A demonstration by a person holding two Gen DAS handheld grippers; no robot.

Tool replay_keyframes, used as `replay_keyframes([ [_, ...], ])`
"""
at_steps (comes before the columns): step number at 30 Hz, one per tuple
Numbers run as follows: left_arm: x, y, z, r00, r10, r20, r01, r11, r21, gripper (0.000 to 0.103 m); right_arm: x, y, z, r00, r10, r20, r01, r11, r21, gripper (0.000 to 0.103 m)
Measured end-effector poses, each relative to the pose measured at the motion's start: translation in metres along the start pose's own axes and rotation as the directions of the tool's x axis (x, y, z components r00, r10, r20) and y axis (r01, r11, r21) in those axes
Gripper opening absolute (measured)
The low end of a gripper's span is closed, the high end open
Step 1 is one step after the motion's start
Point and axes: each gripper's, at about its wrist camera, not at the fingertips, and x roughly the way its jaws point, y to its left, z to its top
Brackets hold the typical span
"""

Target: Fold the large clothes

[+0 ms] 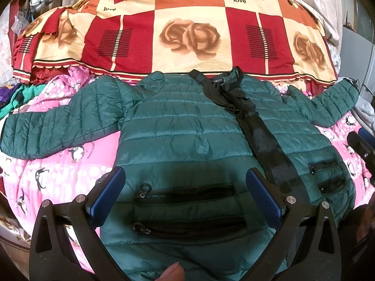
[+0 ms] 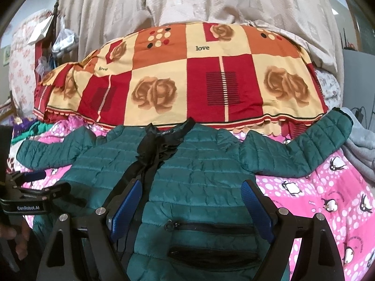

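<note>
A dark green quilted puffer jacket (image 1: 178, 126) lies flat, front up, on a pink penguin-print bedsheet (image 1: 58, 175), sleeves spread out to both sides. It has a black zipper placket and black zipped pockets. My left gripper (image 1: 185, 178) is open, hovering over the jacket's lower left panel near the pockets. My right gripper (image 2: 189, 192) is open above the jacket (image 2: 199, 175) at its lower right panel. The left gripper also shows at the left edge of the right wrist view (image 2: 35, 187).
A folded red, orange and cream rose-print blanket (image 1: 187, 30) lies beyond the jacket's collar. Loose clothes (image 1: 14, 98) are piled at the far left. A grey garment (image 2: 361, 149) lies at the right. A beige curtain (image 2: 187, 0) hangs behind.
</note>
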Motion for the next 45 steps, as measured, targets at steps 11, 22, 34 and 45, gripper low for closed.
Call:
replay_keyframes([
  [11, 0.011, 0.009, 0.009, 1.0, 0.003, -0.025, -0.003, 1.0, -0.003, 0.103, 0.03, -0.02, 0.05, 1.0, -0.011, 0.003, 0.011, 1.0, 0.007, 0.085],
  [22, 0.088, -0.001, 0.043, 0.986, -0.014, -0.164, 0.007, 0.999, -0.047, 0.103, 0.104, -0.017, 0.023, 0.963, 0.111, -0.245, -0.079, 0.987, 0.137, 0.085],
  [34, 0.103, 0.003, 0.016, 0.974, 0.02, -0.227, -0.045, 0.994, -0.103, 0.103, 0.146, -0.001, -0.014, 0.87, 0.127, -0.476, -0.087, 0.991, 0.105, 0.094],
  [45, 0.1, -0.002, 0.016, 0.983, 0.023, -0.182, -0.041, 0.994, -0.097, 0.103, 0.146, 0.014, -0.021, 0.861, 0.065, -0.505, -0.073, 0.997, 0.003, 0.102],
])
